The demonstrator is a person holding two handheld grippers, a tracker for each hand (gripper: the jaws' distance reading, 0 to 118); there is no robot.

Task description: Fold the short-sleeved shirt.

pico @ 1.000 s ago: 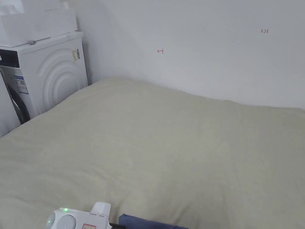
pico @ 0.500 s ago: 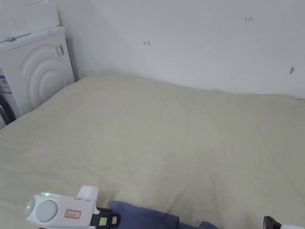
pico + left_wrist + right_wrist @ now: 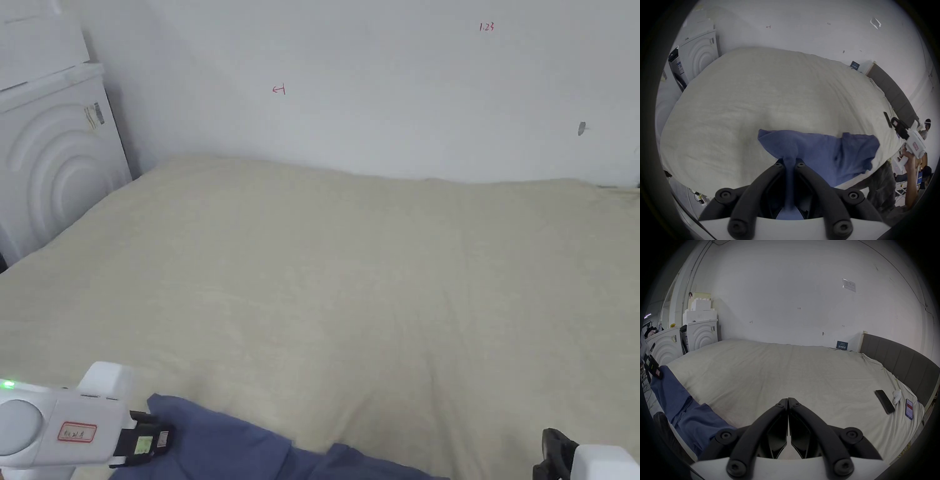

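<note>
A blue short-sleeved shirt (image 3: 231,447) lies crumpled at the near edge of a cream-covered bed (image 3: 350,275). My left gripper (image 3: 164,439) is at the bottom left of the head view, shut on a bunched fold of the shirt (image 3: 818,154); in the left gripper view (image 3: 790,160) the blue cloth runs between both jaws. My right gripper (image 3: 550,453) shows at the bottom right corner of the head view, apart from the shirt. In the right gripper view (image 3: 788,400) its jaws meet with nothing between them, and the shirt (image 3: 683,407) hangs over the bed edge to the left.
White washing machines (image 3: 50,169) stand at the bed's left end against a white wall (image 3: 375,81). A grey headboard (image 3: 899,360) closes the right end. Two phones (image 3: 884,401) and a small white object (image 3: 896,396) lie on the sheet near it. Another person (image 3: 925,131) is far right.
The head camera has swung right and down. My left gripper has moved left and pulled more of the blue shirt onto the bed. My right gripper has come into view at the bottom right.
</note>
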